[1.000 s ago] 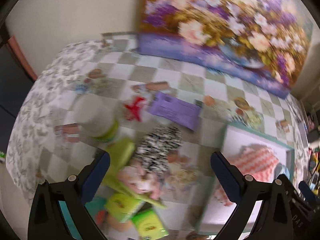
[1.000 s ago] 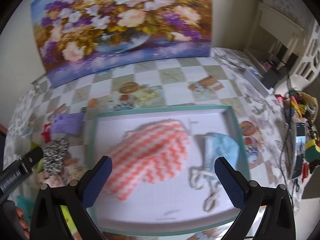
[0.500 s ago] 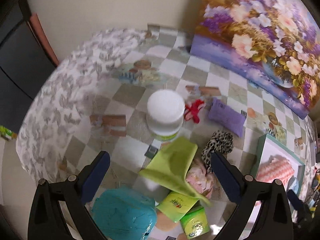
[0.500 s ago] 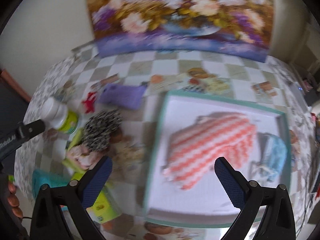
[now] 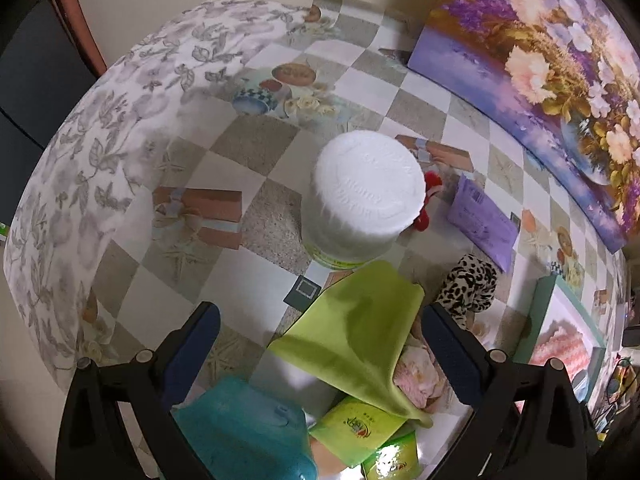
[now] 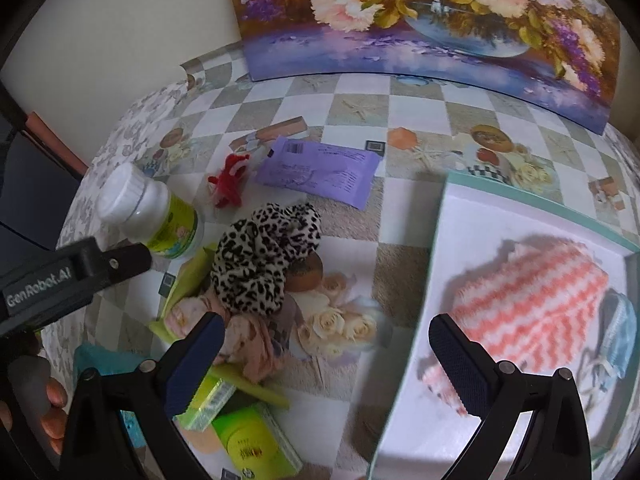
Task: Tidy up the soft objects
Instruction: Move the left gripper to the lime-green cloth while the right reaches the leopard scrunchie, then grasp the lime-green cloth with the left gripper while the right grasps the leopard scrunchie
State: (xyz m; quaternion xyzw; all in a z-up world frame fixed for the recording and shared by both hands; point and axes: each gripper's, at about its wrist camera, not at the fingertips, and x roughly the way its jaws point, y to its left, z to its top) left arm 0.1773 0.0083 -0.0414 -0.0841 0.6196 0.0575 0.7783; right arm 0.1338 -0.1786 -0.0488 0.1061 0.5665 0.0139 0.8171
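A leopard-print cloth (image 6: 267, 258) lies on a pink cloth (image 6: 248, 344) and a lime-green cloth (image 5: 356, 336) left of a white tray with a teal rim (image 6: 436, 240). In the tray lie an orange-and-white zigzag knit (image 6: 532, 296) and a light blue knit (image 6: 622, 334). My left gripper (image 5: 320, 344) is open above the green cloth, empty. My right gripper (image 6: 326, 356) is open, empty, over the table between the cloth pile and the tray. A small red soft item (image 6: 228, 184) lies near a purple pouch (image 6: 320, 170).
A white-capped bottle (image 5: 360, 204) stands behind the green cloth. A teal object (image 5: 244, 432) and green packets (image 6: 256, 444) lie at the near edge. A flower painting (image 6: 432, 20) leans on the wall behind. The table edge curves at left.
Both grippers have swung left, away from the tray and toward the cloth pile and bottle. Both stay open and empty.
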